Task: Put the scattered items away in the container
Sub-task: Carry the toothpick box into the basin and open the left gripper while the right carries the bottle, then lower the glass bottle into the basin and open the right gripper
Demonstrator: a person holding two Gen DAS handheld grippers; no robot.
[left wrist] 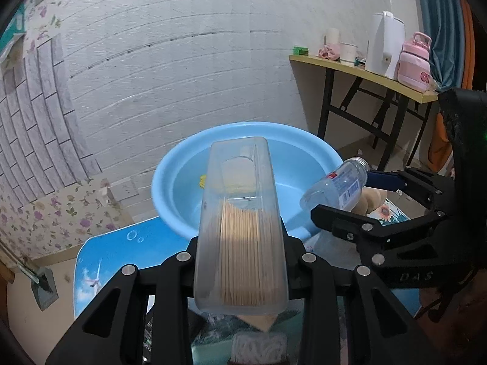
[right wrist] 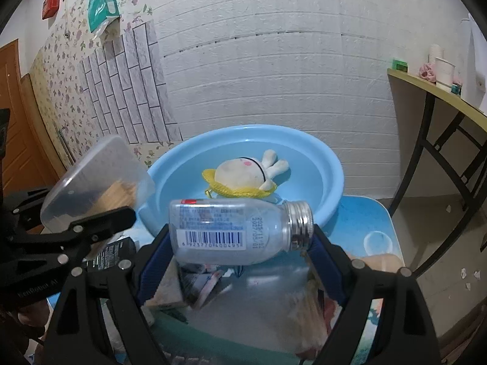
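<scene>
At about two o'clock in the left wrist view, a yellow side table with black legs stands by the white brick wall. On it sit a white kettle, a pink water bottle, a white cup and a small green box. At eleven o'clock in the right wrist view, a green bag hangs on flowery wallpaper, near a brown door.

The clear bottle lying crosswise carries a label with a barcode and the digits 6 923770 400495 beneath it, and beside that, printed on the glass near the silver cap, the dates 2025/11/02 and 2027/05/01. The black body of the right gripper shows the raised letters "DAS". On the far right, a pink jug bears large letters beginning "CU", the rest cut off.
</scene>
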